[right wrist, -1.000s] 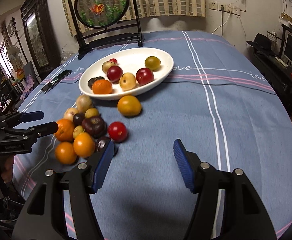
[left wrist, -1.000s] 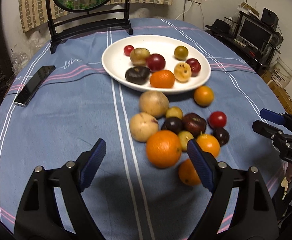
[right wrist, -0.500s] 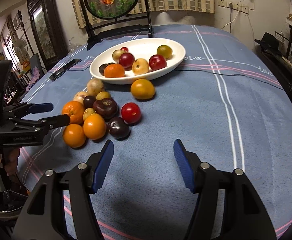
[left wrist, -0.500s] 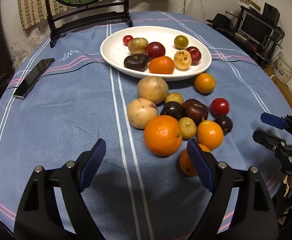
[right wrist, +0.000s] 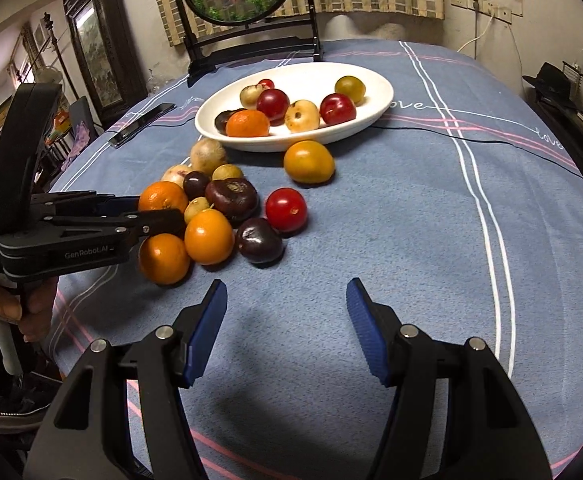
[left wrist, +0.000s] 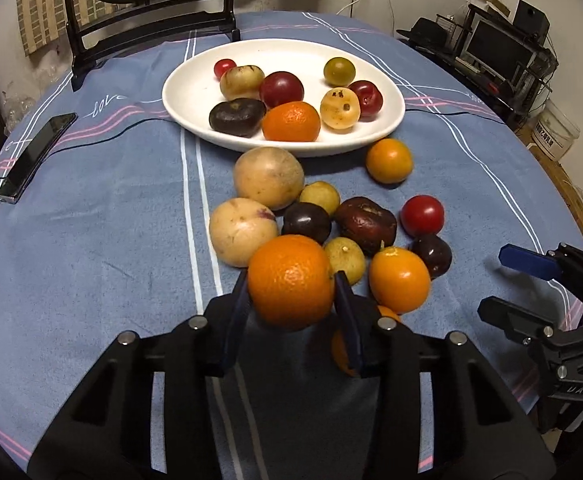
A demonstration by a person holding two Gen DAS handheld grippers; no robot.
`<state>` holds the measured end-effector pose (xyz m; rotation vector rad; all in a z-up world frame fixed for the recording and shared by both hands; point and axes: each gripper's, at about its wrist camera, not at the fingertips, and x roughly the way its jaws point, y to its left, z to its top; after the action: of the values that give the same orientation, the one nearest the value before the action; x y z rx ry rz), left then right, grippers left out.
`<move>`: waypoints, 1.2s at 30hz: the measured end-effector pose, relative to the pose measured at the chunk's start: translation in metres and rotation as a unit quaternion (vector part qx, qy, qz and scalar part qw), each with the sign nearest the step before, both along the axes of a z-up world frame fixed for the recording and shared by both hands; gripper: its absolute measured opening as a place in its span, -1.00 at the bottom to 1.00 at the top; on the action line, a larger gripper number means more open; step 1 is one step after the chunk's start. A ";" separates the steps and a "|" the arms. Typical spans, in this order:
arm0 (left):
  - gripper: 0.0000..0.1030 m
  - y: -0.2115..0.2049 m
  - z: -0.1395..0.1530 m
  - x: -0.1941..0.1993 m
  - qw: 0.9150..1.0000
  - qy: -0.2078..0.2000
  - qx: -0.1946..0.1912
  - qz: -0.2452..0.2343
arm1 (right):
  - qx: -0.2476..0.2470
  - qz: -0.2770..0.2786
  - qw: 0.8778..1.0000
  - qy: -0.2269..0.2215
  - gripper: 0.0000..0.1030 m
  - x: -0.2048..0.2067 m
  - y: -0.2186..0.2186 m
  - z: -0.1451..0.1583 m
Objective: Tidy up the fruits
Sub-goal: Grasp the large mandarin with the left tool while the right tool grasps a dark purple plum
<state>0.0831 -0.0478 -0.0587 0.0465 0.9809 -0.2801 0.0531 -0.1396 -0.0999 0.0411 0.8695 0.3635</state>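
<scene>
The left gripper (left wrist: 291,304) is closing its jaws, pads against a large orange (left wrist: 290,280) at the table's (left wrist: 91,240) near edge. The right gripper (right wrist: 285,320) hangs open, empty.

A plate (left wrist: 387,120) sits on the table (left wrist: 91,240) before a framed screen (right wrist: 251,40) — fruit inside it, more fruit (left wrist: 365,222) clustered just in front. A phone (left wrist: 35,156) lies well left.

A blue striped cloth (left wrist: 91,240) is covering the bench. Lying on it are a white plate (left wrist: 187,92) of fruit, a loose cluster of fruit (left wrist: 365,224) just before the plate, a phone (left wrist: 35,156) and a framed screen (right wrist: 251,46).
</scene>
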 end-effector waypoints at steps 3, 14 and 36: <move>-0.19 0.005 0.003 -0.004 1.000 -0.003 0.001 0.007 | -0.003 0.012 1.000 0.000 0.22 -0.002 0.006 0.000; -0.18 0.031 0.010 -0.023 1.000 -0.021 0.001 0.021 | -0.043 0.010 0.999 0.007 0.22 0.003 0.026 -0.006; -0.18 0.050 -0.001 -0.017 0.999 -0.007 -0.014 0.032 | -0.094 0.009 0.996 -0.001 -0.43 0.039 0.049 -0.010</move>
<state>0.0664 0.0023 -0.0601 -0.0073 0.9618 -0.2349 0.0917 -0.0908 -0.1097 -0.1420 0.8990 0.2972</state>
